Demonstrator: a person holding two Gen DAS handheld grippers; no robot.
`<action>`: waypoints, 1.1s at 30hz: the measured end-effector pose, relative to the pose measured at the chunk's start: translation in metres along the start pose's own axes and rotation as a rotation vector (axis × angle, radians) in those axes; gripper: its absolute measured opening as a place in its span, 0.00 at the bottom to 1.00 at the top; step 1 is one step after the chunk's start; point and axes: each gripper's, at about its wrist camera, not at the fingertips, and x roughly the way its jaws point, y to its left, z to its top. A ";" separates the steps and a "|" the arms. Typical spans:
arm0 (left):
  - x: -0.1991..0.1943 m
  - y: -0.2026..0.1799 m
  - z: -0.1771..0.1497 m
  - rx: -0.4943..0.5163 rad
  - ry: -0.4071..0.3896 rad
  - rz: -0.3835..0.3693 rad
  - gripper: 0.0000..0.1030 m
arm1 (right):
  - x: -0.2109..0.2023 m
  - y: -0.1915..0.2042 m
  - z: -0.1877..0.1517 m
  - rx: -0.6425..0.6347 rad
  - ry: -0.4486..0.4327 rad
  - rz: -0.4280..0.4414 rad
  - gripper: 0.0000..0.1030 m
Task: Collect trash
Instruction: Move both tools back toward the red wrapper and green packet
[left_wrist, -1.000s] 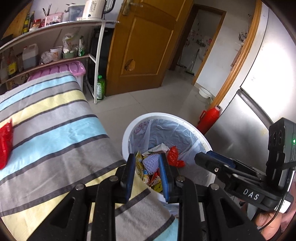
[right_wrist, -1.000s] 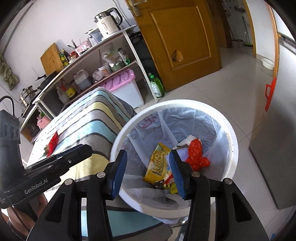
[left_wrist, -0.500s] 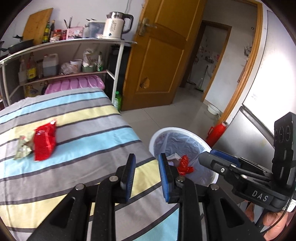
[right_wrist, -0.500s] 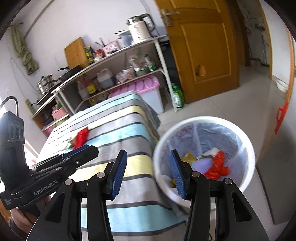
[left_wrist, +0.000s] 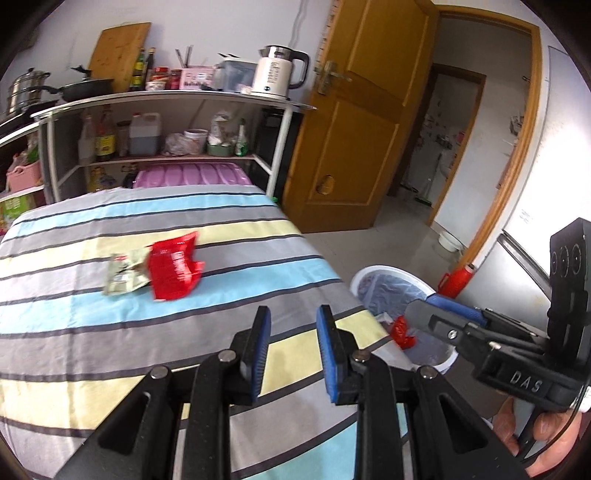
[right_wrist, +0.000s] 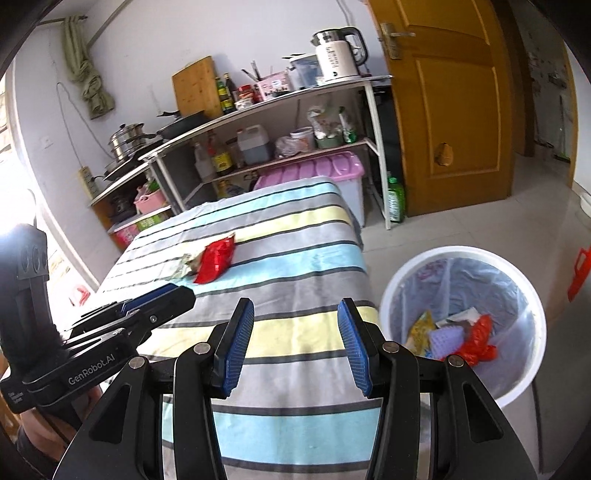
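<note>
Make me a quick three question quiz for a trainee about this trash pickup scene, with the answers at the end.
1. True or false: the left gripper and the right gripper are both open and hold nothing.
2. Which piece of trash lies against the crinkled red snack packet on the striped tablecloth?
A. a pale green-and-white wrapper
B. a blue bottle cap
C. a brown paper cup
3. Fill in: the white round bin with a clear liner stands on the floor beside the table's ____ side, as seen in the right wrist view.

Key: 1 true; 2 A; 3 right.
</note>
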 end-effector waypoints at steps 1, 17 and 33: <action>-0.002 0.005 -0.001 -0.008 -0.003 0.012 0.26 | 0.002 0.004 0.000 -0.008 0.002 0.007 0.47; -0.021 0.088 -0.001 -0.116 -0.029 0.165 0.30 | 0.059 0.052 0.015 -0.088 0.085 0.071 0.47; 0.026 0.146 0.027 -0.187 0.036 0.188 0.44 | 0.146 0.087 0.032 -0.123 0.192 0.132 0.47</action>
